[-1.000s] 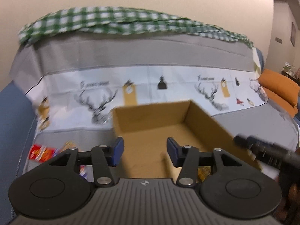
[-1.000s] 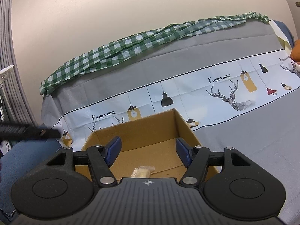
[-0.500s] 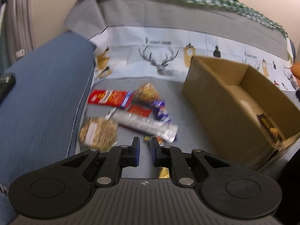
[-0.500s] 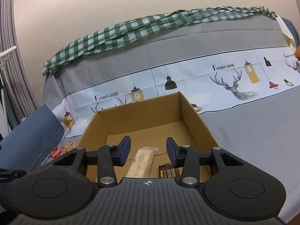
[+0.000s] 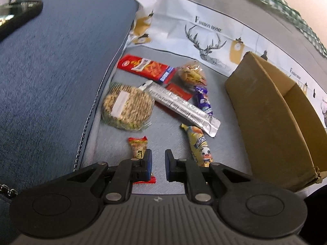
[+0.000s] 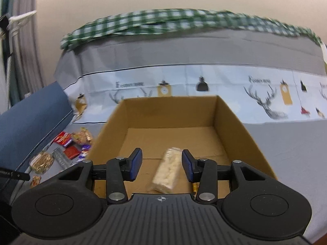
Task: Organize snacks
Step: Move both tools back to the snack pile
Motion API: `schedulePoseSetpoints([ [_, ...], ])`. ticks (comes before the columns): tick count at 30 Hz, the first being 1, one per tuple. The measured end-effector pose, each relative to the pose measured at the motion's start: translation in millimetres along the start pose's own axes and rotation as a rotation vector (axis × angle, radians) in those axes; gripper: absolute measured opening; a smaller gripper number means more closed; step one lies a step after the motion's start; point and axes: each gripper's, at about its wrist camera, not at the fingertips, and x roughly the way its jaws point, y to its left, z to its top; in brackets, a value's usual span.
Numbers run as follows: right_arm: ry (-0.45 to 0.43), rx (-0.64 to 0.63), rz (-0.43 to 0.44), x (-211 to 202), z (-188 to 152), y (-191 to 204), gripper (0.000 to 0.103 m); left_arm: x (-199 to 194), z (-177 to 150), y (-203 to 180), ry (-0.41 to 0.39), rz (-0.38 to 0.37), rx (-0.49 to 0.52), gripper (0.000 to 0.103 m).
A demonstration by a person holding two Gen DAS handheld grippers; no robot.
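Left wrist view: the left gripper sits at the bottom centre with its blue-padded jaws drawn in to a narrow gap, clenched on nothing; bare grey seat cloth shows between them. Its left finger partly covers a small red-and-yellow wrapped sweet. A yellow cartoon-printed packet lies just right of the jaws. Above, the snacks crowd together: a round bag of pale seeds, a long silver foil strip, a red flat packet, a clear bag of golden crisps and a purple wrapped candy. The blue upholstered armrest walls the left side. The brown cardboard box closes the right, its far corner cut off by the frame. Open cloth lies between the snacks and the box.

Right wrist view: the right gripper hangs over the box's near edge, and its jaws have just been closing. They stand apart and released, and below them a pale cracker bar in clear wrap lies on the box floor. A dark packet at the right finger is mostly hidden. The box's left half is free. The snack pile at lower left is blurred.
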Motion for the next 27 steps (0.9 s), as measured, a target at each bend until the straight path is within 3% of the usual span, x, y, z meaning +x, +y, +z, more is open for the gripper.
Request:
schedulePoseSetpoints([
  [7, 0.036, -0.01, 0.211, 3.7, -0.6, 79.7, 0.045, 0.6, 1.1, 6.0, 0.002, 0.032, -0.03, 0.015],
  [12, 0.137, -0.051, 0.323, 43.1, 2.3, 153.7, 0.044, 0.5, 1.9, 8.7, 0.001, 0.068, -0.041, 0.015],
  [17, 0.322, -0.027, 0.281, 113.3, -13.4, 198.4, 0.052, -5.4, 0.3, 12.6, -0.012, 0.06, -0.046, 0.02],
  [22, 0.463, -0.013, 0.244, 151.4, -42.5, 213.9, 0.057, -5.9, -0.3, 10.6, -0.004, 0.068, -0.034, 0.021],
  [23, 0.486, -0.011, 0.24, 155.7, -47.6, 214.2, 0.054, -5.4, -0.1, 10.7, -0.003, 0.066, -0.034, 0.023],
  [26, 0.489, -0.061, 0.216, 155.2, -52.7, 214.7, 0.019, -3.5, 0.2, 10.9, 0.001, 0.06, -0.038, 0.027],
  [27, 0.491, -0.064, 0.232, 152.7, -53.5, 213.3, 0.017, -2.6, 0.4, 11.2, 0.005, 0.057, -0.043, 0.027],
])
